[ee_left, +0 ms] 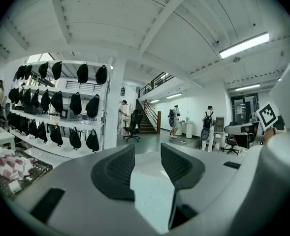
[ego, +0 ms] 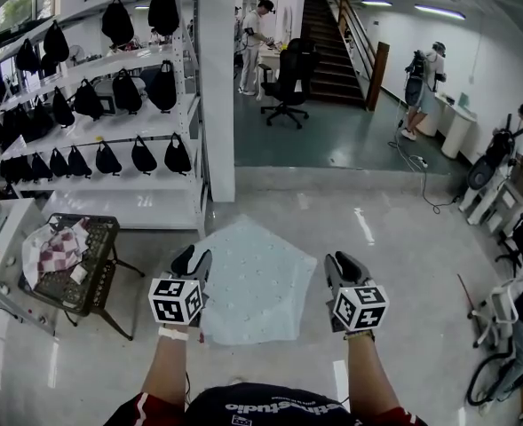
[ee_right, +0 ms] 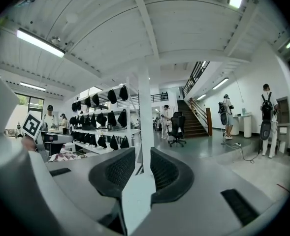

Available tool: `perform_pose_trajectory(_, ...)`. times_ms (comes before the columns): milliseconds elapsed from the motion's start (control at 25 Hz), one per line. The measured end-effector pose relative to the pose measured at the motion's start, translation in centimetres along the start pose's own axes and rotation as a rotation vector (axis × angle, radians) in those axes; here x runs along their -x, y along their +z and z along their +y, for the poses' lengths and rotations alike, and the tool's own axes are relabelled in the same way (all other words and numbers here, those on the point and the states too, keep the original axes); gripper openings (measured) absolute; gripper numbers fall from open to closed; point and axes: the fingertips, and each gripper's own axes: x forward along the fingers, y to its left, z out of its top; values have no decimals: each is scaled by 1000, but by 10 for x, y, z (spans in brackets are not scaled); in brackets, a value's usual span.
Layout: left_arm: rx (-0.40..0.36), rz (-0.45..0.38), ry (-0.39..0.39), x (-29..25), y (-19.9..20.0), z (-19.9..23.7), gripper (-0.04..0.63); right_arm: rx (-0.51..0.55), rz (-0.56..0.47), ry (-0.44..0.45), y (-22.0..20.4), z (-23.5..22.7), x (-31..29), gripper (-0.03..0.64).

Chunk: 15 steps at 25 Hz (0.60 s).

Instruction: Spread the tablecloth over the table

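Black bags (ego: 126, 91) line shelves (ego: 119, 60); office chair (ego: 289, 76) stands beyond pale tablecloth (ego: 257, 278).

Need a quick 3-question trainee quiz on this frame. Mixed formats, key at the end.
1. Multiple choice: what do the left gripper and the right gripper both hold?
A) a cardboard box
B) the pale blue dotted fabric tablecloth
C) a metal tray

2. True or false: the tablecloth is already draped over a table.

3. Fill in: the red-and-white checked cloths lie on the dark wire-mesh stand to the person's ____.

Key:
1. B. Each gripper's jaws are closed on the cloth.
2. False. It is held up between the two grippers above the floor, with no table under it.
3. left
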Motion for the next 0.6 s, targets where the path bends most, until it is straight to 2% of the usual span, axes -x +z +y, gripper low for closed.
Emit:
perform_pose_trajectory(160, -3, -31, -3, 4, 10, -2, 179, 7, -13, -2, 5, 6, 2, 103)
perform_pose_trajectory(400, -52, -65, 48, 9, 23, 2, 161, 3, -35, -2, 13, 11, 5, 103)
perform_pose_trajectory(600, -38, -86, 48, 14, 33, -1, 132, 10, -45, 3, 21, 15, 6, 103)
